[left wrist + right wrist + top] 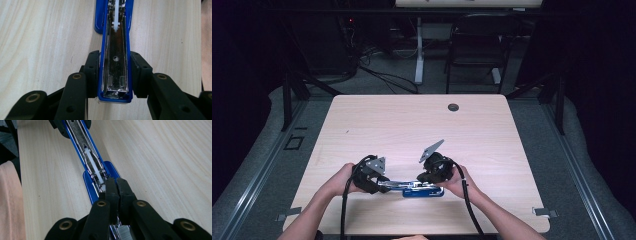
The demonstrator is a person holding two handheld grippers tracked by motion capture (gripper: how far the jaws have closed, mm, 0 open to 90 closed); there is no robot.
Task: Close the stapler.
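Observation:
A blue stapler lies swung open near the table's front edge, its chrome inside facing up. My left gripper is shut on the end of the stapler's long blue arm, with a pad pressed on each side. In that arm runs a white pusher. My right gripper sits over the hinge end; in the right gripper view its jaws stand shut together above the chrome track. A ridged silver strip of staples shows under them. Whether the right pads pinch anything is hidden.
The light wooden table has a round cable hole at the back. Behind the table stand a dark chair and a white desk leg, with cables on the floor. Pink fabric shows past the table's near edge.

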